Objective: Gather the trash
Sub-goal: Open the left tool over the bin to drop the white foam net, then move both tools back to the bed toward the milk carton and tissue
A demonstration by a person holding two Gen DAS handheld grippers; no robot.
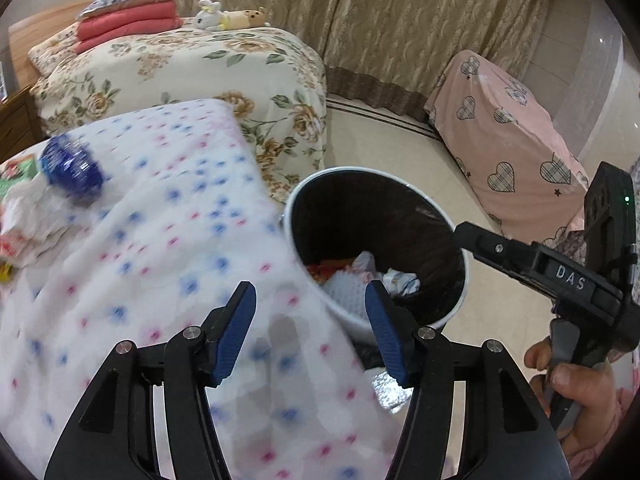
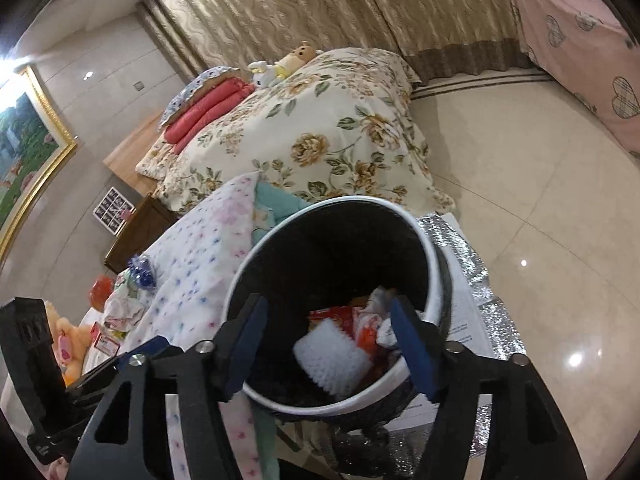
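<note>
Hovering over the trash bin (image 2: pixel 434 264), the right gripper (image 2: pixel 334 344) has its blue-padded fingers (image 2: pixel 412 344) spread wide with nothing between them. Down inside the black-lined, white-rimmed bin sits the haul: a white bristly brush-like piece (image 2: pixel 334 364), red and orange wrappers (image 2: pixel 360 326), and crumpled white paper (image 2: pixel 380 300) by the far wall.

Over on the left wrist view, the left gripper (image 1: pixel 310 332) is released too, fingers (image 1: pixel 236 332) apart and empty, poised above the edge of the spotted white blanket (image 1: pixel 160 240), its right finger lying across the bin's (image 1: pixel 372 172) near rim. The bin stands on the floor, tight against that blanket's hanging side. The right gripper's black body (image 1: pixel 560 272) reaches in from the right over the rim, a hand (image 1: pixel 576 388) wrapped round its handle.

More trash waits on the blanket at the far left: a shiny blue foil wrapper (image 1: pixel 72 170), blurred, beside crumpled white tissue (image 1: pixel 32 216) and a scrap of green packaging (image 1: pixel 16 172).

Behind, a floral-covered bed (image 1: pixel 180 68) carries folded red bedding (image 1: pixel 128 20) and a small plush toy (image 1: pixel 212 16). A pink heart-print cover (image 1: pixel 500 140) drapes something at right, and a silvery glitter mat (image 2: pixel 480 280) lies under the bin.
</note>
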